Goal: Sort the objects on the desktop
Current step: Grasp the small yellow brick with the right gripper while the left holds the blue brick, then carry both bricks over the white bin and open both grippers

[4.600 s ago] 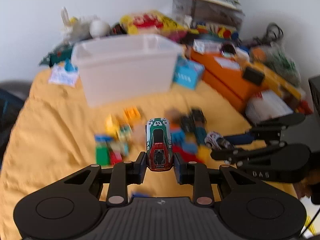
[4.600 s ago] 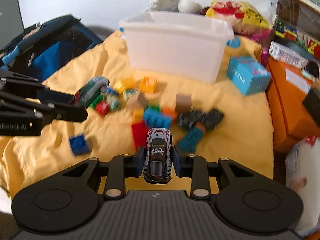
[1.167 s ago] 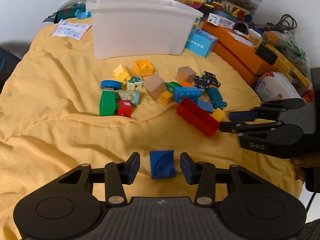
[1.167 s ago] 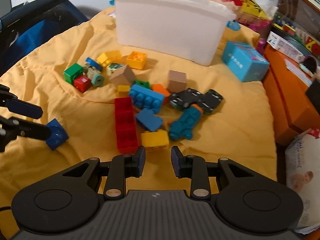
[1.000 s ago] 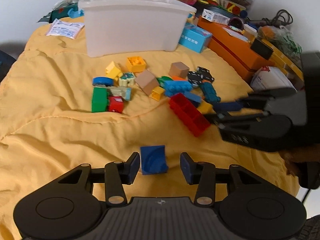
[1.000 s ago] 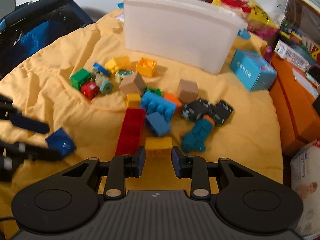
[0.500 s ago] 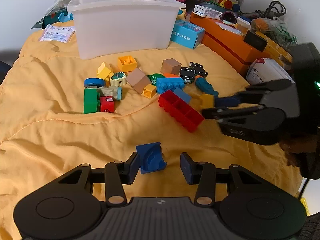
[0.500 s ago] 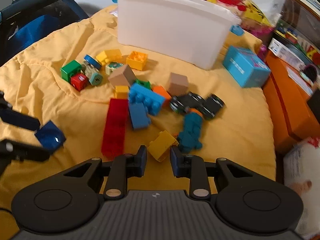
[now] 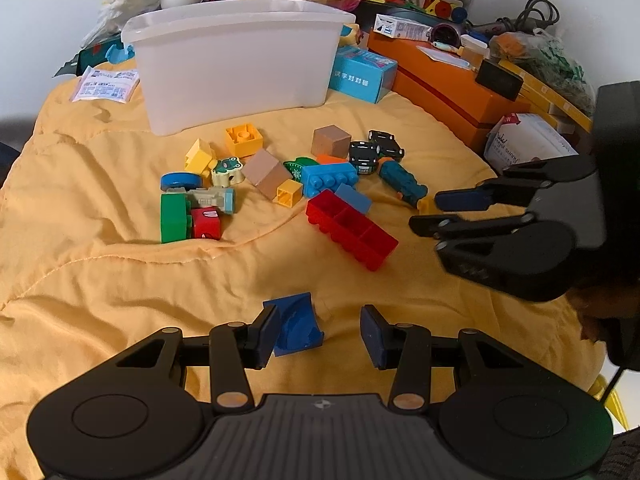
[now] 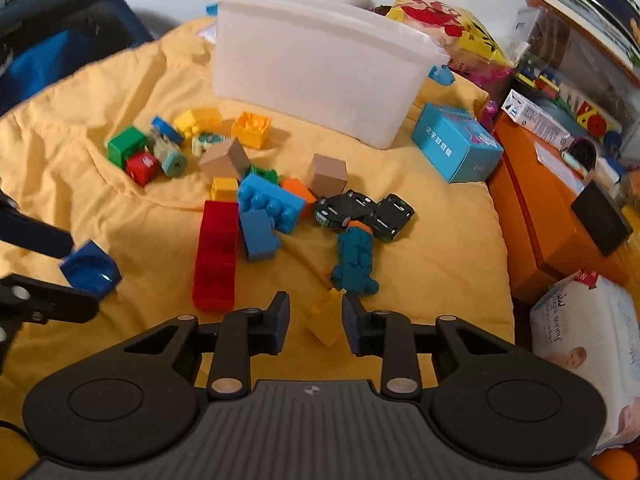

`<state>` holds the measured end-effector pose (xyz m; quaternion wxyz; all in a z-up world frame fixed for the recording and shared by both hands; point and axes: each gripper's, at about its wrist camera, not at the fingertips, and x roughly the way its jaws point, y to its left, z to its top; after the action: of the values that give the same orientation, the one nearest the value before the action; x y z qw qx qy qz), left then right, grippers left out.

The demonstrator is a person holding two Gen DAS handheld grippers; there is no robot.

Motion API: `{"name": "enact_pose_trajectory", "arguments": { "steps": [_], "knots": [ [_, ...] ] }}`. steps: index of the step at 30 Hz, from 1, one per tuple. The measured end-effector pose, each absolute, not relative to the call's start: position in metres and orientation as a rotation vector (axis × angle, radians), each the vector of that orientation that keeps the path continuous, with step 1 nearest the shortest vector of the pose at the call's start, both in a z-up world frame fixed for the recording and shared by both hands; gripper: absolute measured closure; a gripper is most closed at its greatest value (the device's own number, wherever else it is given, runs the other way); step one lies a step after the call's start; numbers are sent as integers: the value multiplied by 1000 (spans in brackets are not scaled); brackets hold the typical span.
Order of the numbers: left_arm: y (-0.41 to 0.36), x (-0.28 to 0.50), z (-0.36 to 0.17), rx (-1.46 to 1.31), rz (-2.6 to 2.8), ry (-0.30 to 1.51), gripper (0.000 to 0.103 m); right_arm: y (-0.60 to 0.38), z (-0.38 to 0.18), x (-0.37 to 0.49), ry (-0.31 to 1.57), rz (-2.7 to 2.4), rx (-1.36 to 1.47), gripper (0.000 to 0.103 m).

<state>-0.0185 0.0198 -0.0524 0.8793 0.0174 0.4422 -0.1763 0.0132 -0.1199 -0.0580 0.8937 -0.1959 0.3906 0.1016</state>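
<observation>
Toy blocks and small cars lie scattered on a yellow cloth (image 9: 100, 280). My left gripper (image 9: 318, 332) is open around a dark blue curved block (image 9: 296, 322), which leans against the left finger; the block also shows in the right wrist view (image 10: 90, 268). My right gripper (image 10: 312, 320) is open around a tilted yellow block (image 10: 326, 318), which touches the right finger. In the left wrist view the right gripper (image 9: 436, 210) shows with the yellow block (image 9: 426, 203) at its tips. A white plastic bin (image 9: 240, 60) stands at the back.
A long red block (image 9: 352, 228), a light blue block (image 9: 328, 178), a teal toy (image 10: 356, 260) and black cars (image 10: 364, 212) lie in the middle. A blue box (image 10: 456, 148), an orange box (image 9: 452, 88) and a wipes pack (image 10: 588, 320) crowd the right side.
Both grippers moved in over their blocks. The dark blue block now sits between the left fingers, tipped against one. The yellow block has tipped up between the right fingers.
</observation>
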Motion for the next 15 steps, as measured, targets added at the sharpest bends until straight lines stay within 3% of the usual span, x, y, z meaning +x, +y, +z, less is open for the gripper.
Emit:
{"name": "enact_pose_trajectory", "arguments": {
  "steps": [5, 7, 15],
  "knots": [
    [20, -21, -55, 35, -370, 931, 55, -121, -71, 22, 854, 125, -441, 73],
    [20, -21, -55, 35, -368, 930, 55, -126, -73, 25, 855, 127, -439, 86],
    [21, -19, -55, 34, -349, 928, 55, -136, -51, 10, 899, 257, -300, 86]
  ]
}}
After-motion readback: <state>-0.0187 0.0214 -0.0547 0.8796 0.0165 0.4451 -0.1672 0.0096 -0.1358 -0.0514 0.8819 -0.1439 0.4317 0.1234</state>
